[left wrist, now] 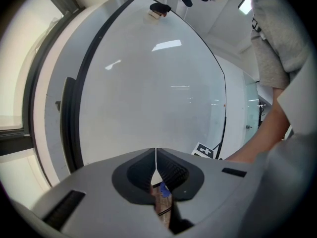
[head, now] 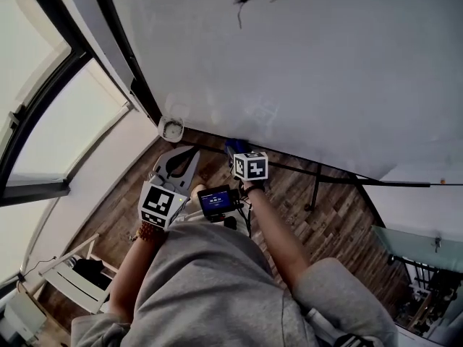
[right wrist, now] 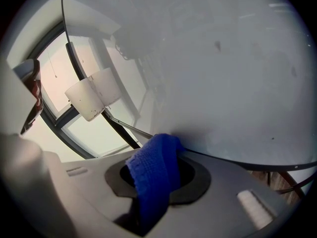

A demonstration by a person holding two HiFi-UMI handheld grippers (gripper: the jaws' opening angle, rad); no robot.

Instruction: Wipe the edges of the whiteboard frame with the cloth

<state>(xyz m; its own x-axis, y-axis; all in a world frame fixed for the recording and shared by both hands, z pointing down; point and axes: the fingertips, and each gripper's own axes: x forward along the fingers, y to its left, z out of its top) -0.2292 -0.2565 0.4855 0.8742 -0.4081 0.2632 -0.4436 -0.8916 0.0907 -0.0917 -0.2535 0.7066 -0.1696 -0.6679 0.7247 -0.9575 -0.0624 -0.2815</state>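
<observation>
While the right gripper's jaws are clamping down on the cloth, the fabric is bulging up out of them as a thick folded hump. It is a deep blue cloth with a coarse, knitted-looking weave, and it is draping down over the jaw pads so that it is covering most of the gap. Its top fold is pressing against the thin dark frame running along the lower edge of the whiteboard, close to the board's lower corner. In the head view only a small blue patch of the cloth is showing, just beyond the right gripper and under the board's edge.

The left gripper's jaws are resting together with nothing between them, pointing up at the whiteboard's pale, glossy face. That gripper is hovering beside the right one, near a small white round fitting at the board's corner. Below both, a wooden floor is showing.
</observation>
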